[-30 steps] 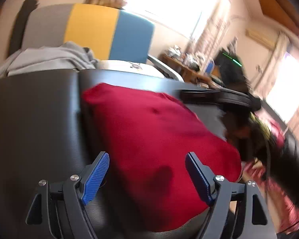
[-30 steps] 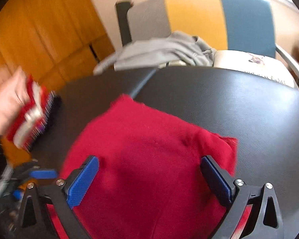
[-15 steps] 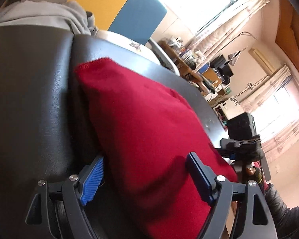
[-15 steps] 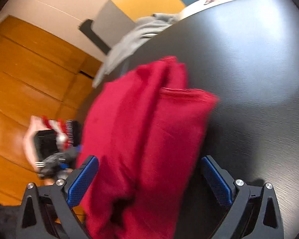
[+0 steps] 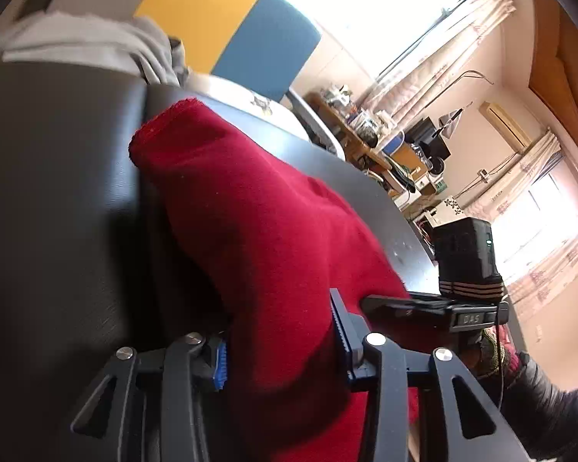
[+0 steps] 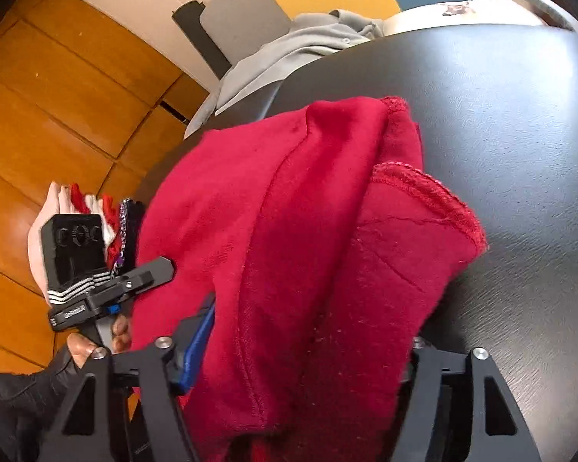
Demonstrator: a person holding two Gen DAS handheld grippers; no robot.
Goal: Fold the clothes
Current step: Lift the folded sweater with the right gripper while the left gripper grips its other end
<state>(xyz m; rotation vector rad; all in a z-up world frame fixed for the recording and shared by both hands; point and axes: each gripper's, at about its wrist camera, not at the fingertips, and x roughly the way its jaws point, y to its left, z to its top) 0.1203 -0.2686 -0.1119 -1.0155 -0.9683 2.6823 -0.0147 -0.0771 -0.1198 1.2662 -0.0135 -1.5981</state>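
A folded red garment (image 5: 258,223) lies on the black table (image 5: 57,192). My left gripper (image 5: 281,352) has its near end between the blue pads. Its jaws are closing and both pads touch the cloth. From the opposite end, my right gripper (image 6: 304,350) straddles the same red garment (image 6: 327,211). Those jaws are closing too: the left pad (image 6: 198,340) is against the cloth, and cloth drapes over the right finger and hides its pad. Each view shows the other gripper's black body (image 5: 466,254) (image 6: 77,246) at the far end.
A crumpled grey garment (image 6: 289,50) and a white printed item (image 5: 242,92) lie at the table's far edge, in front of a grey, yellow and blue chair back (image 5: 212,19). A pile of pink, red and white cloth (image 6: 84,204) sits beyond the table's left side. A cluttered desk (image 5: 366,134) stands by the windows.
Both grippers have come down onto the red garment from opposite ends and their jaws have narrowed around it. The cloth now fills both gaps and is bunched higher.
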